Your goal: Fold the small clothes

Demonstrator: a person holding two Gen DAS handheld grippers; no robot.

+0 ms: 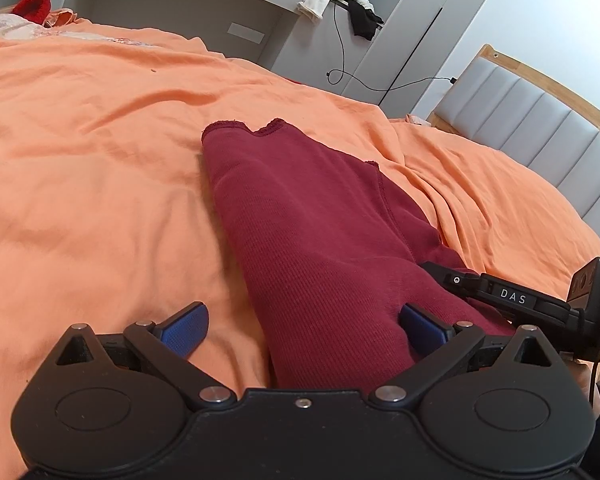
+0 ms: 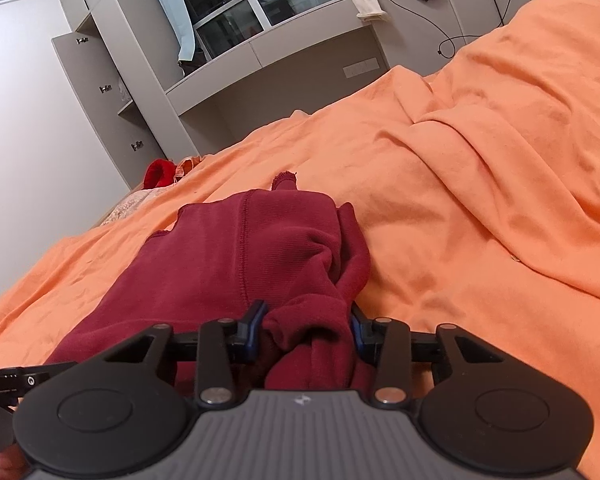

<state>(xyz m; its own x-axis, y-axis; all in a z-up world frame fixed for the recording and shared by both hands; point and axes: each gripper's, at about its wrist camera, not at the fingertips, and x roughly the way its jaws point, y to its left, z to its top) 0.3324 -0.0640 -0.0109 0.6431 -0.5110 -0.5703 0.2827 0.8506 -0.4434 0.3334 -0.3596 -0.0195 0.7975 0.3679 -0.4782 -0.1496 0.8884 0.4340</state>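
A maroon ribbed garment (image 1: 312, 216) lies lengthwise on the orange bedsheet (image 1: 92, 184), its stitched hem at the far end. My left gripper (image 1: 308, 330) stands open and wide over its near end. The left blue pad (image 1: 188, 330) is over bare sheet and the right pad (image 1: 422, 330) rests against the cloth. In the right wrist view the same garment (image 2: 228, 248) is bunched at its near right corner. My right gripper (image 2: 306, 326) is shut on that bunched fold, with both blue pads pressed into the fabric.
The sheet rises in thick folds (image 2: 480, 148) on the right. A padded headboard (image 1: 532, 120) borders the bed. A grey desk unit (image 1: 172, 8) with white and black clothes (image 1: 340, 0) and a cable stands beyond. A red item (image 2: 158, 174) lies at the far corner.
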